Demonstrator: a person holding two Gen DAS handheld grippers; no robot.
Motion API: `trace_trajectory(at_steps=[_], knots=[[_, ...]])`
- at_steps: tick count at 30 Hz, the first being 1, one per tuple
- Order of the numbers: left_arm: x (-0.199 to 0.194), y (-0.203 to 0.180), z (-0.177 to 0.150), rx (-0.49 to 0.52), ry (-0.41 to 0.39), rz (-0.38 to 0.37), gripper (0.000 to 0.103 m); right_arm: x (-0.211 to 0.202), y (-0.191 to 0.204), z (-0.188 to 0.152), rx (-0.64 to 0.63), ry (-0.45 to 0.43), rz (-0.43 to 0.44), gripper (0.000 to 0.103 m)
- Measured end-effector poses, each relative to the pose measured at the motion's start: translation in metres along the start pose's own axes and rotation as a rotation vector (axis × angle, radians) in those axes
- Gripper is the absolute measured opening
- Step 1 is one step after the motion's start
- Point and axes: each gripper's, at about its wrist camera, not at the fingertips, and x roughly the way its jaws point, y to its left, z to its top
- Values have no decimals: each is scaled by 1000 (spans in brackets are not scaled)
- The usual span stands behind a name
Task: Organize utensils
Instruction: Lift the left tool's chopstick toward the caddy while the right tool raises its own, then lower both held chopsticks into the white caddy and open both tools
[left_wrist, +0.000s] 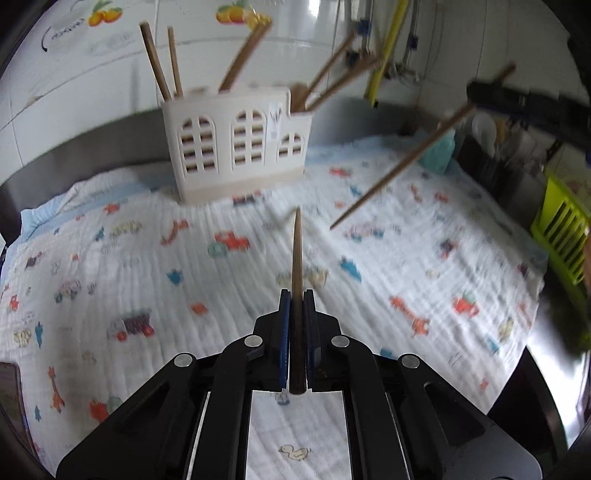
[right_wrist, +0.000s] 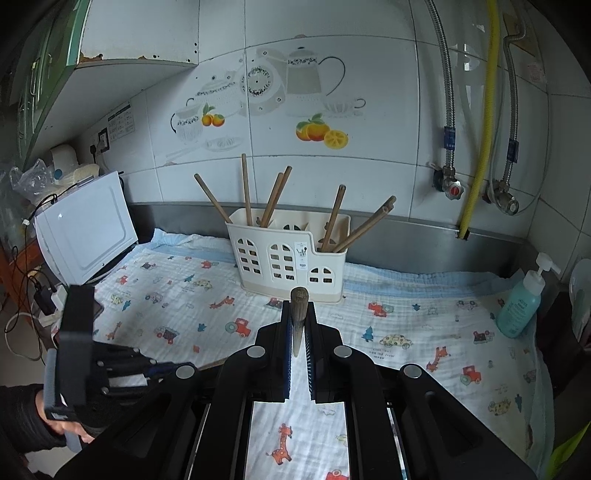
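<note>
A cream utensil holder with arched cut-outs stands at the back of a patterned cloth, with several wooden chopsticks leaning in it; it also shows in the right wrist view. My left gripper is shut on a wooden chopstick that points forward toward the holder. My right gripper is shut on another wooden chopstick, its blunt end sticking out past the fingertips. In the left wrist view that chopstick hangs in the air at the right, slanting down to the cloth. The left gripper body shows at lower left.
A white appliance stands at the left end of the counter. A teal pump bottle stands at the right. A lime green basket sits at the right edge. Pipes and valves run down the tiled wall behind.
</note>
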Motion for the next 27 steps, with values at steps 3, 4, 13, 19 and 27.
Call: trace_trajectory(at_steps=[3, 4, 13, 19, 27], knots=[[-10, 3, 15, -9, -42, 2, 5, -2, 2, 7, -7, -13, 2, 6], [-12, 4, 19, -11, -53, 3, 5, -2, 2, 9, -9, -15, 3, 6], [-28, 11, 58, 18, -132, 12, 5, 2, 1, 43, -20, -36, 22, 6], [-42, 15, 90, 49, -186, 19, 5, 4, -3, 84, -30, -68, 28, 6], [-65, 24, 139, 74, -268, 43, 5, 16, -9, 133, -60, -89, -20, 6]])
